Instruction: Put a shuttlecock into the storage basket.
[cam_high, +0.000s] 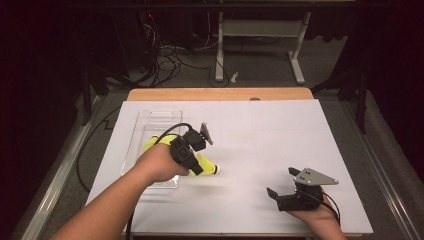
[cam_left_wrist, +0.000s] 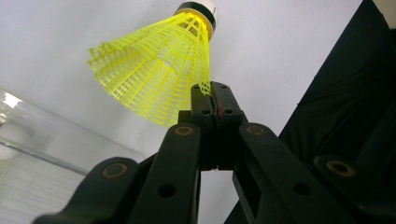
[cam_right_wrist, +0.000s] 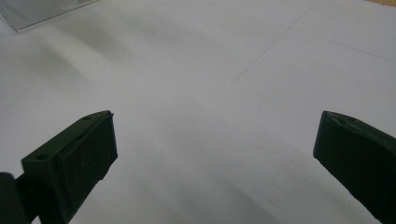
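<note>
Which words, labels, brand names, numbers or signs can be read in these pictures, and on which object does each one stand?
There is no readable text.
Yellow shuttlecock held by the left hand-held gripper: no print on its skirt or on the black band of its cap.
Clear plastic tray: no label visible.
Right hand-held gripper and its grey plate: no marking.
White sheet on the table: only faint lines, no characters.

shuttlecock (cam_left_wrist: 154, 79): yellow plastic mesh | tray (cam_high: 150, 125): clear glossy plastic | table sheet (cam_high: 270, 145): matt white | fingers (cam_right_wrist: 79, 154): matt black
</note>
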